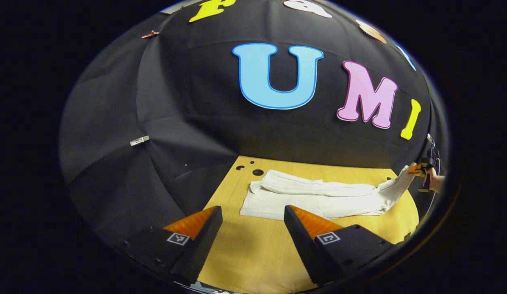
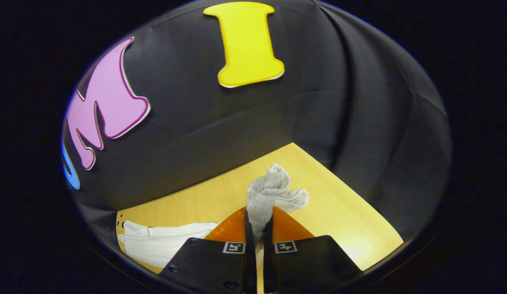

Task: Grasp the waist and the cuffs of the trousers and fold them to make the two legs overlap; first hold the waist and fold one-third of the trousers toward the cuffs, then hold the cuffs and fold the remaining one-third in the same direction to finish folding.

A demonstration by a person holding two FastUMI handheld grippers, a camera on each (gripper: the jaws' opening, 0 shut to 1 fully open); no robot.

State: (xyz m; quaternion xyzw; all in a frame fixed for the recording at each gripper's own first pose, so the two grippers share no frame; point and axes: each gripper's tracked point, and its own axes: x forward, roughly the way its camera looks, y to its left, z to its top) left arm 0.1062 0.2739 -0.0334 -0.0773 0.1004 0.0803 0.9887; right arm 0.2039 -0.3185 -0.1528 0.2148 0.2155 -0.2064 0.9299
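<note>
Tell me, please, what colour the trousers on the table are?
The trousers are plain off-white, seen best in the left gripper view.

Looking from low over the tabletop [image 1: 253,253] toward the wall; sharing the trousers [image 1: 318,196], seen closer from the right.

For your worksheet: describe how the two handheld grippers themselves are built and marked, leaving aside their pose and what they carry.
Each gripper, left and right, has two wedge-shaped fingers tapering forward from black blocky bodies. Every body carries a small square black-and-white coded tag near the finger base, and round screws dot the housings. The left gripper's inner finger faces are ridged.
</note>
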